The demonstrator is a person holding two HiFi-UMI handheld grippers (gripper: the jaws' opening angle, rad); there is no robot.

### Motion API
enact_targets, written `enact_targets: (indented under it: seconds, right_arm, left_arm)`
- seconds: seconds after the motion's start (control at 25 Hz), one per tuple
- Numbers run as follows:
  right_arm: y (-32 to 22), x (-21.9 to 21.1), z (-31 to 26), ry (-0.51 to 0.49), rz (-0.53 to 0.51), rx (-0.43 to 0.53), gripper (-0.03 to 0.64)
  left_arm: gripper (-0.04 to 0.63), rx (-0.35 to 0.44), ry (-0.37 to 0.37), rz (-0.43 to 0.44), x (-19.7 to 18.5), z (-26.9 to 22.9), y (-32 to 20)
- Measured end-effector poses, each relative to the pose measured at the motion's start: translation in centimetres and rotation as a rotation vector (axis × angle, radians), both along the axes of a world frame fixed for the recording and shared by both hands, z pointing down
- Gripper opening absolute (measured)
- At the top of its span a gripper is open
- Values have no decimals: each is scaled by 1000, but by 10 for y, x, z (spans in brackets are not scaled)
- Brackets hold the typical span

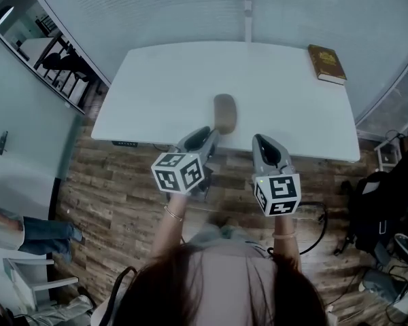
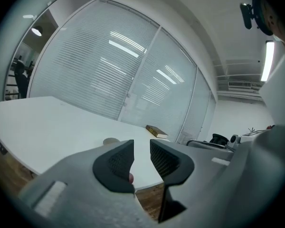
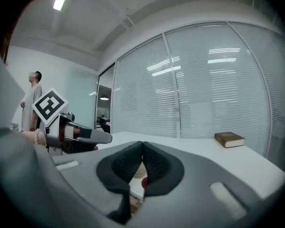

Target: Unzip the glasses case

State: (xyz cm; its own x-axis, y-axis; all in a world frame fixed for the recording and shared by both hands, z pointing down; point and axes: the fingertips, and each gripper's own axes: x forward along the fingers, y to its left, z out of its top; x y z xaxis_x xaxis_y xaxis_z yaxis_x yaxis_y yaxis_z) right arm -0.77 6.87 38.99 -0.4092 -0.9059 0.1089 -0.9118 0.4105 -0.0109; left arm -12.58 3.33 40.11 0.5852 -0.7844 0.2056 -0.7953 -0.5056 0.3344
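The brown oval glasses case (image 1: 224, 113) lies zipped up near the front middle of the white table (image 1: 156, 94). In the left gripper view, the case (image 2: 110, 141) shows as a small lump just beyond the jaws. Both grippers hover at the table's front edge, short of the case. My left gripper (image 1: 212, 134) points at the case's near end, and its jaws (image 2: 141, 151) stand a little apart with nothing between them. My right gripper (image 1: 258, 140) is to the right of the case, and its pads (image 3: 142, 151) are pressed together, holding nothing.
A brown book (image 1: 327, 64) lies at the table's far right corner. Glass walls with blinds stand behind the table. Wooden floor lies under the grippers. Bags and cables (image 1: 384, 209) sit at the right. A person (image 3: 32, 99) stands off to the left.
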Motion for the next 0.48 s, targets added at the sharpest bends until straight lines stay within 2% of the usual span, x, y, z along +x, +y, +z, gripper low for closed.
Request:
enact_targets:
  seconds: [0.48]
  right_arm:
    - [-33,5,17,17,-26,-36,3]
  left_arm:
    - [165,-116,37,-36,-9,24,-55]
